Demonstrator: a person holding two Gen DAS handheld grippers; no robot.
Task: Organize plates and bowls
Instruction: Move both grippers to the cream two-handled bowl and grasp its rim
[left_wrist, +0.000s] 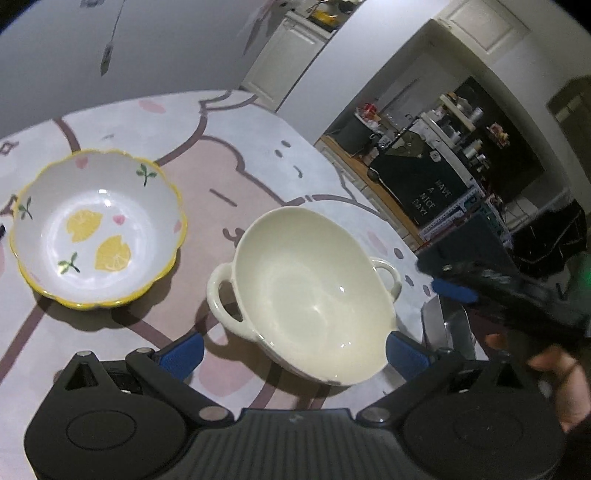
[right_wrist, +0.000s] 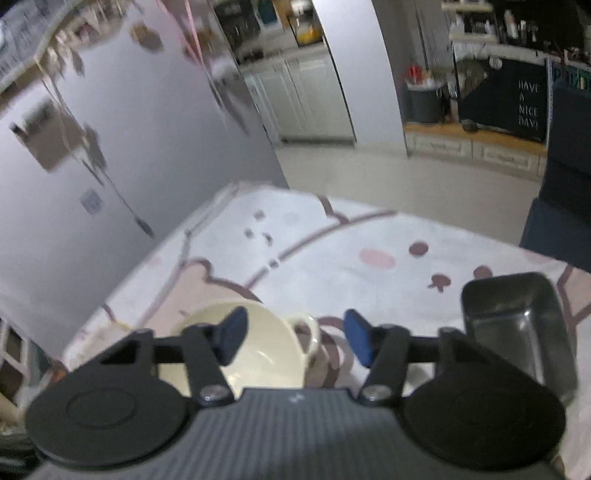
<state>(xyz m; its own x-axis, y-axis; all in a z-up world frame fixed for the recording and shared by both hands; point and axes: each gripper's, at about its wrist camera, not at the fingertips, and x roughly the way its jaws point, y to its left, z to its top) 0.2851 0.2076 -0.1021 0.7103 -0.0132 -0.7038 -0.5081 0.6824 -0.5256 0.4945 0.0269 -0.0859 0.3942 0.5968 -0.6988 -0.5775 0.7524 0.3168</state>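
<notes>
A cream bowl with two loop handles (left_wrist: 314, 291) sits on the patterned tablecloth (left_wrist: 229, 177), tilted toward the near right. My left gripper (left_wrist: 295, 354) is open, its blue pads either side of the bowl's near rim without touching. A scalloped white bowl with a yellow rim and lemon print (left_wrist: 98, 227) stands to the left. My right gripper (right_wrist: 291, 338) is open and empty above the cream bowl (right_wrist: 258, 347), its left pad over the bowl and its right pad beyond the handle. The right gripper also shows in the left wrist view (left_wrist: 454, 290).
A dark metal rectangular tray (right_wrist: 517, 325) lies on the table to the right; it also shows in the left wrist view (left_wrist: 447, 325). A grey wall runs along the table's far left side. A dark blue chair (right_wrist: 565, 206) stands past the far right edge.
</notes>
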